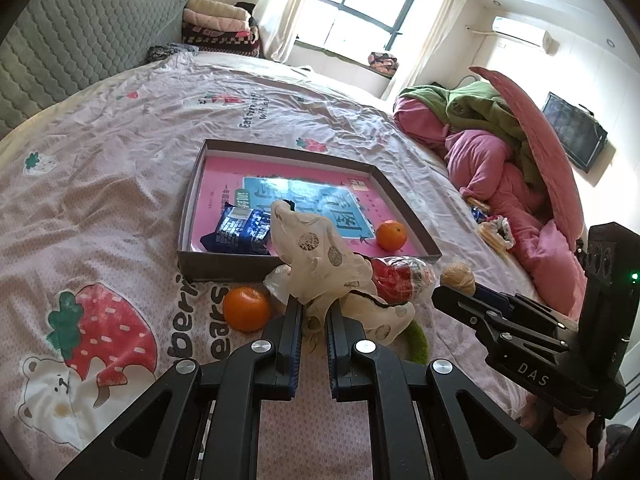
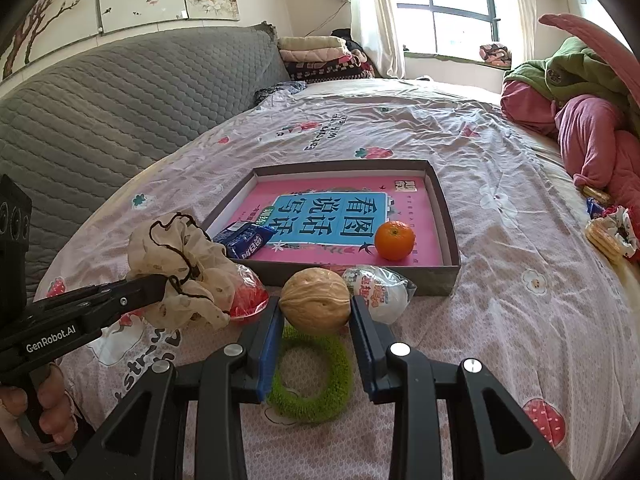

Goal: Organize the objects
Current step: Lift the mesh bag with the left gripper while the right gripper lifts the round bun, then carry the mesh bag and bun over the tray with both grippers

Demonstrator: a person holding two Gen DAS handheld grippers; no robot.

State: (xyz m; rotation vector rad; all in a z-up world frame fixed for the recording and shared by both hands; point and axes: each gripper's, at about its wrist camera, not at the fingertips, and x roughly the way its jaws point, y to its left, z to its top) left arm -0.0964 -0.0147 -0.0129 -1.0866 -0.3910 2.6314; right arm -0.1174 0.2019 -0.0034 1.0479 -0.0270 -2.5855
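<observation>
Left gripper (image 1: 314, 304), angled down toward the bed (image 1: 100, 184), is clamped on a cream dotted scrunchie (image 1: 320, 256) lifted at 6 o'clock of the box (image 1: 192, 216). Right gripper (image 2: 314, 306), tilted down likewise, squeezes a walnut (image 2: 315, 300) above a green ring (image 2: 308, 376), the box's orange (image 2: 394, 240) at 1 o'clock.
</observation>
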